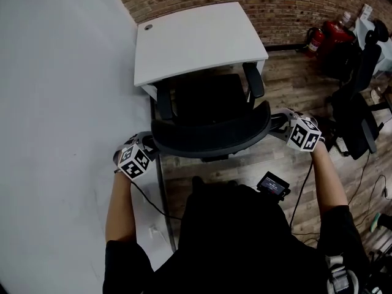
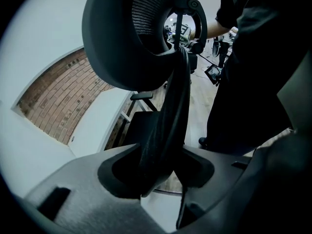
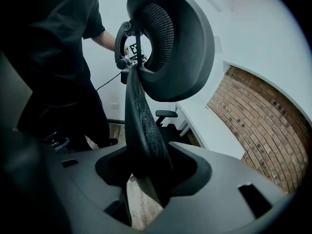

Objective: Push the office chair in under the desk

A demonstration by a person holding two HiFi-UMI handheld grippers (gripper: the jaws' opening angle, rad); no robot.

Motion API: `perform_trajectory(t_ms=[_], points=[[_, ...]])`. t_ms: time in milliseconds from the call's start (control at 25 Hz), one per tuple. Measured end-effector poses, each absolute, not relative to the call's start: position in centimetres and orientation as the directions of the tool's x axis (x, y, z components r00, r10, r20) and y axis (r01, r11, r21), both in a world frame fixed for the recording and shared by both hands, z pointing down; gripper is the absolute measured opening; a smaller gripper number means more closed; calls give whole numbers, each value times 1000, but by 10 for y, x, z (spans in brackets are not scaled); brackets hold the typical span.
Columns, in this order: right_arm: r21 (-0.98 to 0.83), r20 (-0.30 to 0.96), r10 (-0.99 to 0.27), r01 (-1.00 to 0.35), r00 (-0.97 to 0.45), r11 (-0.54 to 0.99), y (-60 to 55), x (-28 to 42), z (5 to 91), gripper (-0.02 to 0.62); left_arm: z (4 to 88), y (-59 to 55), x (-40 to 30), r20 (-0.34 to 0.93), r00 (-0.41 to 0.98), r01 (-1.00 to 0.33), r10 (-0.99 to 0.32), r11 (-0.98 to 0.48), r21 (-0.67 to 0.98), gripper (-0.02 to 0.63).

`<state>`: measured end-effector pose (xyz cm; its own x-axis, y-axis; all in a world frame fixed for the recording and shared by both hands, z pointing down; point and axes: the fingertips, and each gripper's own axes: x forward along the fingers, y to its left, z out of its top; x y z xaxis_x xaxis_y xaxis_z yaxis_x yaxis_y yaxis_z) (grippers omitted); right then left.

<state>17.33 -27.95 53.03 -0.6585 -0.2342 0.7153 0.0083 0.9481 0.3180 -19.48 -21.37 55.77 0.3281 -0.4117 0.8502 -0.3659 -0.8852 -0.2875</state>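
Observation:
The black office chair [image 1: 205, 106] faces the white desk [image 1: 196, 38], its seat partly beneath the desktop and its armrests at the desk's front edge. Its curved mesh backrest [image 1: 211, 138] is nearest me. My left gripper [image 1: 149, 147] grips the backrest's left edge and my right gripper [image 1: 277, 126] its right edge. In the left gripper view the backrest edge [image 2: 168, 111] runs down between the jaws of the left gripper [image 2: 161, 165], with the headrest [image 2: 124, 38] above. The right gripper view shows the same: the backrest edge [image 3: 141, 130] sits in the right gripper [image 3: 146, 168], below the headrest [image 3: 187, 38].
A brick wall [image 1: 288, 5] runs behind the desk. A white wall [image 1: 55, 103] lies to the left. A second black chair [image 1: 358, 103], red extinguishers [image 1: 327, 35] and cables stand at the right on the wooden floor [image 1: 294, 78]. A small screen device [image 1: 273, 184] hangs at my front.

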Motion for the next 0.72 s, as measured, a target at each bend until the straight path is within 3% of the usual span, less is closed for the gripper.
perform_trajectory(t_ms=[320,720], points=[[311,737,-185,84,-650,947,-285,164,535,155,556,-221,-196,855,326,-375,-404,-885,-275,186],[308,740,-183,85,-647,947,-295,164,536,158,557,-225,-193,846,364,-378,-389,-892,-248,190]])
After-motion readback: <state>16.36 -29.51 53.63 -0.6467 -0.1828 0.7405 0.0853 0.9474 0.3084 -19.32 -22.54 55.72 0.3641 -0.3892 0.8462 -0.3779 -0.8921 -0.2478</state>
